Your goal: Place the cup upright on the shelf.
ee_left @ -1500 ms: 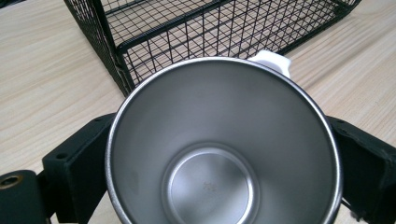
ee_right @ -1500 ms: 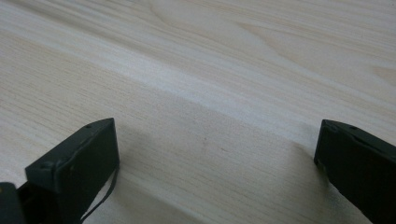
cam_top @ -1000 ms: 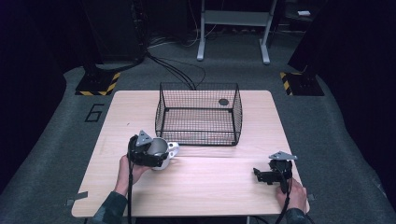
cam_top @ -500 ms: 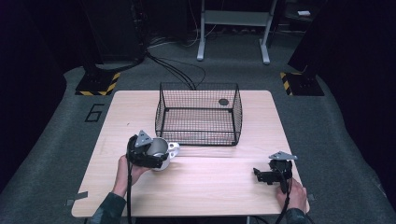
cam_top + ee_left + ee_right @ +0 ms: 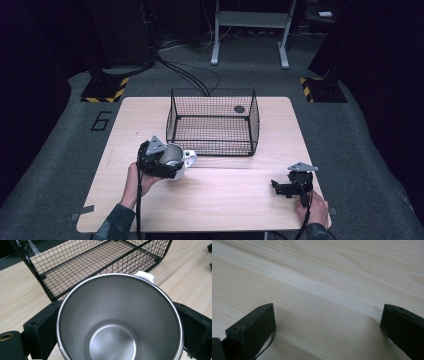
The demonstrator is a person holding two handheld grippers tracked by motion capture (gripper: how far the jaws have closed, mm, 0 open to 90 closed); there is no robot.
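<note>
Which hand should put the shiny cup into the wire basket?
Left. The left hand-held gripper already clamps the metal cup right beside the wire basket. The right hand-held gripper is open, empty and farther off.

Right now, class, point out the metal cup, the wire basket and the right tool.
metal cup (image 5: 112, 322), left gripper view, inner wall.
wire basket (image 5: 212, 146), high view, front wall.
right tool (image 5: 276, 187), high view, between its open tips.
</note>
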